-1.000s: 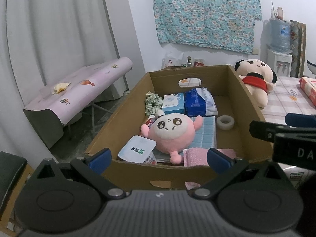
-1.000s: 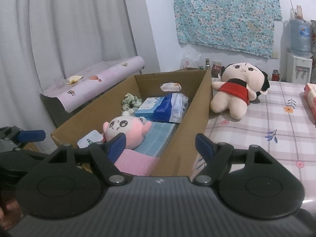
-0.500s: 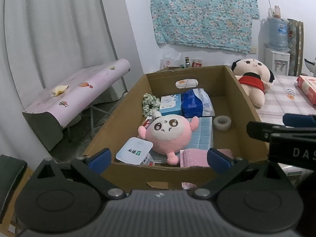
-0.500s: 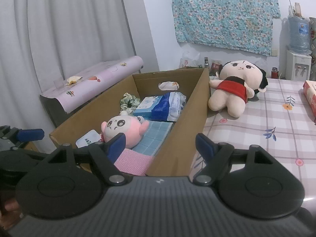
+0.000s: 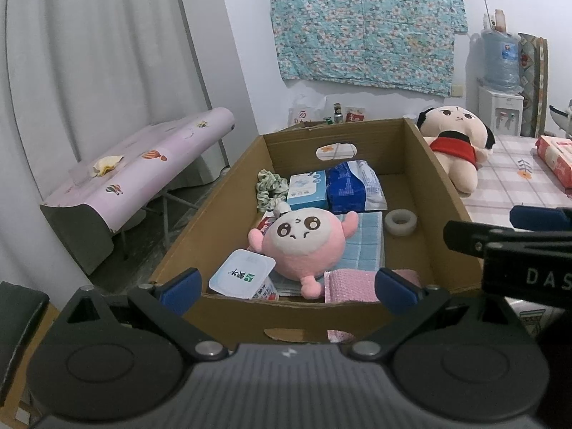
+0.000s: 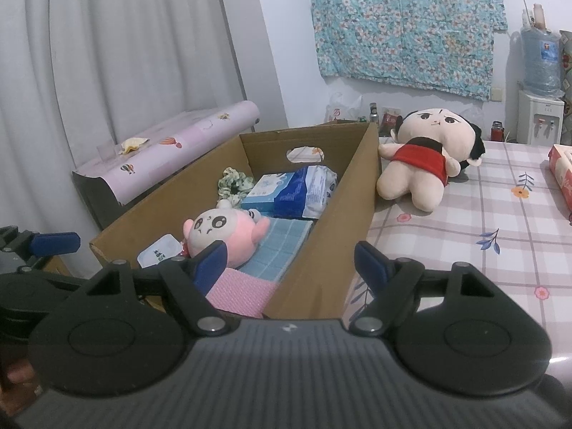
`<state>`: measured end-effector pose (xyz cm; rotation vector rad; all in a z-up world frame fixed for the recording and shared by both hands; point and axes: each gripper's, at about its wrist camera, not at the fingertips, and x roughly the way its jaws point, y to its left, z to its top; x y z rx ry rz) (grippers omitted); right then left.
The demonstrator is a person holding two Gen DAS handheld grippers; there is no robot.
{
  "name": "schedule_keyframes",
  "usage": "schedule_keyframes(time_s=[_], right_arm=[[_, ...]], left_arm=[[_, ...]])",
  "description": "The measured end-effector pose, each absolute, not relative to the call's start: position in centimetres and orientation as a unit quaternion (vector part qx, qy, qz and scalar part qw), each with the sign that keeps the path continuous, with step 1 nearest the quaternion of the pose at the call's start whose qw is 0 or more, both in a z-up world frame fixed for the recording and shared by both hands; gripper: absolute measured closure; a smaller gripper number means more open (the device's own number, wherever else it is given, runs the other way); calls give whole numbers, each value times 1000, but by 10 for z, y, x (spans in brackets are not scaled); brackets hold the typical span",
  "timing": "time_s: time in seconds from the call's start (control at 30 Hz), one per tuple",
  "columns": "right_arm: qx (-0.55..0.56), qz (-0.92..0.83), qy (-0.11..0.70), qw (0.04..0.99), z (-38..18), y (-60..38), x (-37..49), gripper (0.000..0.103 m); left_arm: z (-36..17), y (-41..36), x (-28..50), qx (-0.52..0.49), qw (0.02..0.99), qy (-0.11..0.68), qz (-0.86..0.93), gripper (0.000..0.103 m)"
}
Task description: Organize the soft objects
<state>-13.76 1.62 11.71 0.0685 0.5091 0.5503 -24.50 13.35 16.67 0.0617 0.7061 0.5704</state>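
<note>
The big doll in the red top [image 6: 425, 153] is lying on the checked surface [image 6: 500, 221], just right of the cardboard box [image 6: 321, 250]. It is far and right of the right tool [image 6: 291, 262], the nearer one. Both tools, the left tool [image 5: 286, 286] too, are spread wide and hold nothing.

Both cameras sit just behind their own fingers and look forward and somewhat downward. The left wrist view faces the box [image 5: 443, 193] head-on from its near end, close enough to see down to its floor. The right wrist view stands further right, over the box's near right corner, taking in the box [image 6: 343, 221] and the table [image 6: 500, 221]. Both share the box, the doll [image 5: 461, 150] [image 6: 425, 157] and the back wall. Each view catches the other gripper at its edge.
</note>
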Motion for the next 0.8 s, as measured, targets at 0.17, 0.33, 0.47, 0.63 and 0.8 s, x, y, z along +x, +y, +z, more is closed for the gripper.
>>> schedule_keyframes(time_s=[0.17,0.33,0.47,0.63,0.8], right_arm=[[35,267,249,930,116,16,-137,24],[36,266,248,931,117,16,-138,24],[36,266,248,931,117,16,-138,24],[36,265,248,931,117,16,-138,24],[36,265,248,931,117,15,-138,24]], left_arm=[[167,134,-245,30,898,342,276,0],[167,133,-246,32,898,341,276,0],[167,132,-246,34,899,341,274,0],[167,131,-247,30,898,343,273,0],[167,130,-248,36,900,337,274,0]])
